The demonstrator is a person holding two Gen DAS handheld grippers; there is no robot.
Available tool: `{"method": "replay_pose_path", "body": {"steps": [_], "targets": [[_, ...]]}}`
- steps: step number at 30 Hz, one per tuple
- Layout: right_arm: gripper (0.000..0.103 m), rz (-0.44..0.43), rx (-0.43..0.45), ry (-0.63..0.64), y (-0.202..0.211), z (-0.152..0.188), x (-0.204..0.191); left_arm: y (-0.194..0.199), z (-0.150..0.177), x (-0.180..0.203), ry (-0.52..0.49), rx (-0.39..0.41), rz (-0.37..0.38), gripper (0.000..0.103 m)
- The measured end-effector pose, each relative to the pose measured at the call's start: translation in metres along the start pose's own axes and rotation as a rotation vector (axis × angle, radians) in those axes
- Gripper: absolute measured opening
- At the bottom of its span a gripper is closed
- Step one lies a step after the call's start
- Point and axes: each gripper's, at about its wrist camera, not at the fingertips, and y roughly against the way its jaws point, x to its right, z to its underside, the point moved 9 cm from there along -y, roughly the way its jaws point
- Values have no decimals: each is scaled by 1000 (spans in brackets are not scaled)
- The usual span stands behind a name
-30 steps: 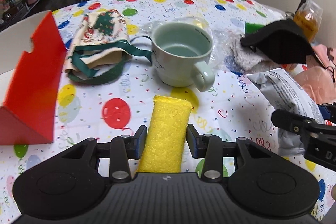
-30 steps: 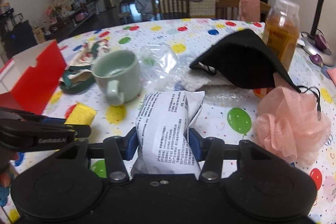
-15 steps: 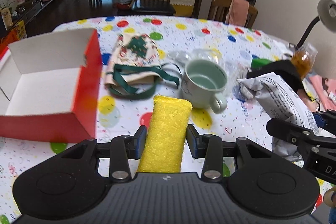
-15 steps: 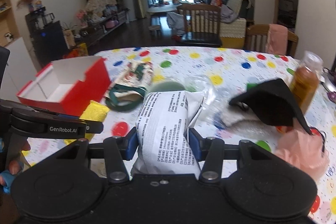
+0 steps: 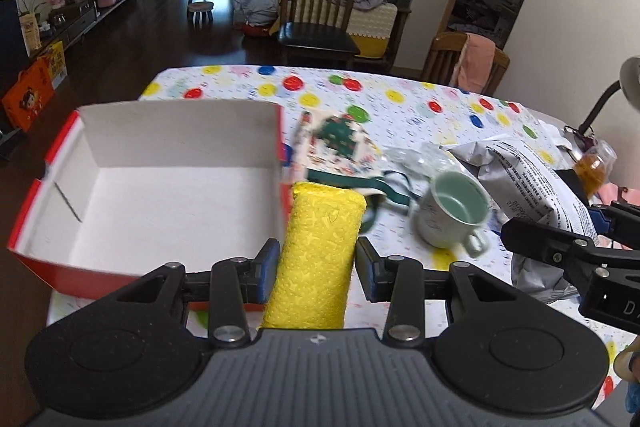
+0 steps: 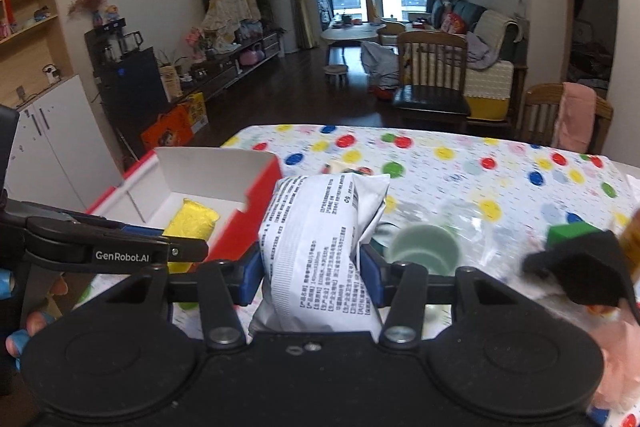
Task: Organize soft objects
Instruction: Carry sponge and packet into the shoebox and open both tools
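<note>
The near end of the yellow sponge (image 5: 320, 251) goes under the left gripper's (image 5: 316, 265) black body. The bottom of the grey packet (image 6: 320, 251) hides the same way. The packet covers part of the cloth bag (image 6: 348, 169) and the green cup (image 6: 424, 253). The black mask (image 6: 576, 273) and pink puff (image 6: 616, 359) are blurry, and the puff runs off the picture's edge. The packet's print is too small to read

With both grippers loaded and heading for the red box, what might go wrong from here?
The left gripper holds the yellow sponge near its lower end, so it may droop or slip. The right gripper squeezes a puffy white packet that could catch the red box wall or knock the green mug.
</note>
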Motion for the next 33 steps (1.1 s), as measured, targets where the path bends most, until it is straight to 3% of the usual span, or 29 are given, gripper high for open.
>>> {"method": "replay_pose_path", "body": {"steps": [21, 33], "targets": [[50, -61, -95, 141, -114, -27, -132, -32, -48, -160, -2, -45, -91, 40], [50, -51, -270, 175, -197, -11, -163, -95, -59, -209, -36, -161, -147, 39]]}}
